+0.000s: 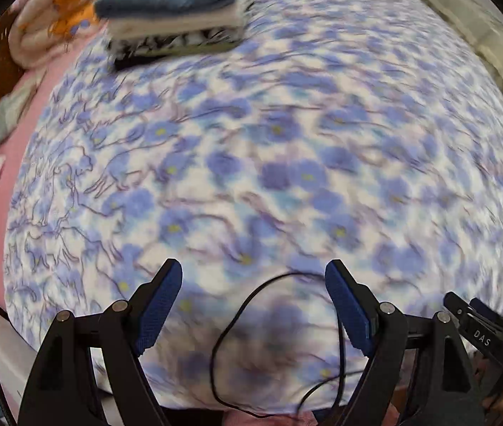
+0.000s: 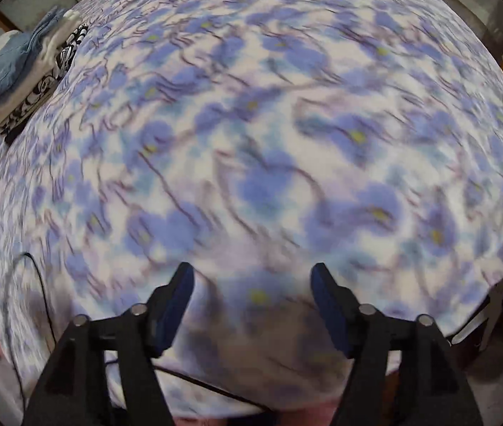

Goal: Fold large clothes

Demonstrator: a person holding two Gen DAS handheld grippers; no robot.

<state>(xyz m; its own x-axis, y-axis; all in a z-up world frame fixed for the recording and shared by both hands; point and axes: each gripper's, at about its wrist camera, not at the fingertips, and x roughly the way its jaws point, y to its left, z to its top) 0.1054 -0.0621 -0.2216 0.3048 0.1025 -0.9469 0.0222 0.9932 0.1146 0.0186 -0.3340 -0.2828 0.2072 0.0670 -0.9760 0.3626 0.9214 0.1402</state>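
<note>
Both claws, left claw (image 1: 253, 301) and right claw (image 2: 251, 296), gaping, empty, above flower-print bedspread (image 1: 287, 142); folded clothes stack (image 1: 173, 10) far corner. Best fetching next garment, spreading flat.

Bedspread (image 1: 287, 142): white with blue flowers, yellow centres. Folded stack (image 1: 173, 10): blue, cream, black-and-white print. Sheet (image 1: 13, 163): pink.

Your left gripper (image 1: 253, 284) and right gripper (image 2: 251, 284) both hang above the spread sheet (image 1: 287, 142), jaws apart, nothing between them. A stack of folded clothes (image 1: 173, 10) lies on the sheet's far left corner. A blanket (image 1: 49, 25) lies left of the stack. A cable (image 1: 251, 319) crosses the near edge.
</note>
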